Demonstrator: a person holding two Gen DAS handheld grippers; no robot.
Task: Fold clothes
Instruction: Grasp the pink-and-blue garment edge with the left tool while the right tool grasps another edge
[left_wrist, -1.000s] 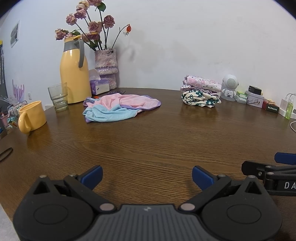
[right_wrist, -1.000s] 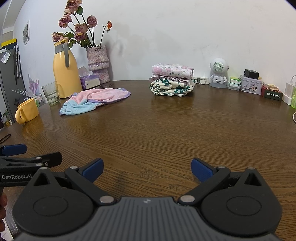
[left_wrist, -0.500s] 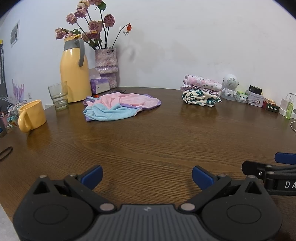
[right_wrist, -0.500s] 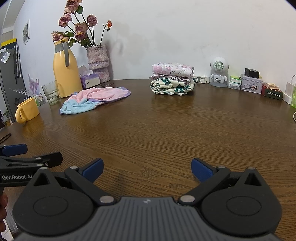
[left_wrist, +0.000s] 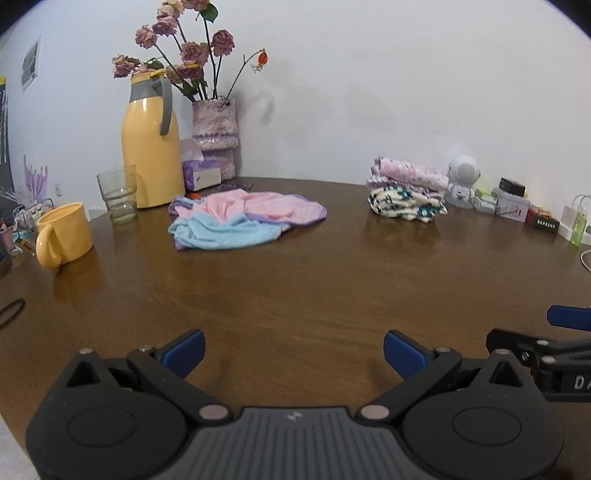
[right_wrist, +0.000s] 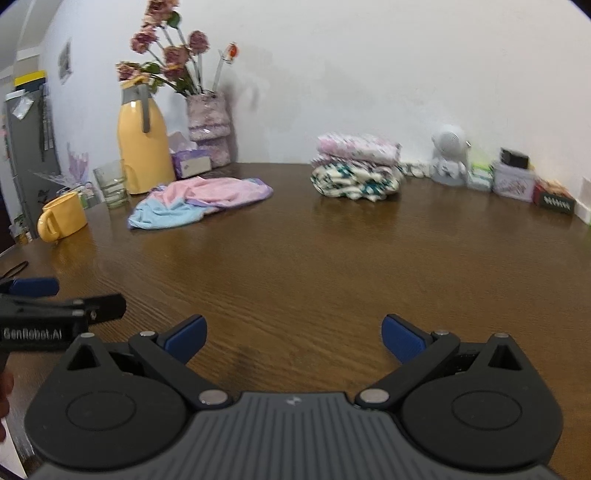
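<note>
Left wrist view — both tongs (left_wrist: 293, 350) (right_wrist: 293, 336) released, crumpled clothes (left_wrist: 243, 218) well ahead.

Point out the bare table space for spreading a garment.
Bare wood runs from both open hand-held grippers, left and right, to the crumpled clothes and folded stack. It is crowded around the mug, glass and boxes.

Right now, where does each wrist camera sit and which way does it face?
Left wrist: on the left gripper, low over the table, facing the wall; open fingers show, right gripper alongside.
Right wrist: on the right gripper, same heading; open fingers.
Shared: pink-and-blue garment, folded stack.
</note>
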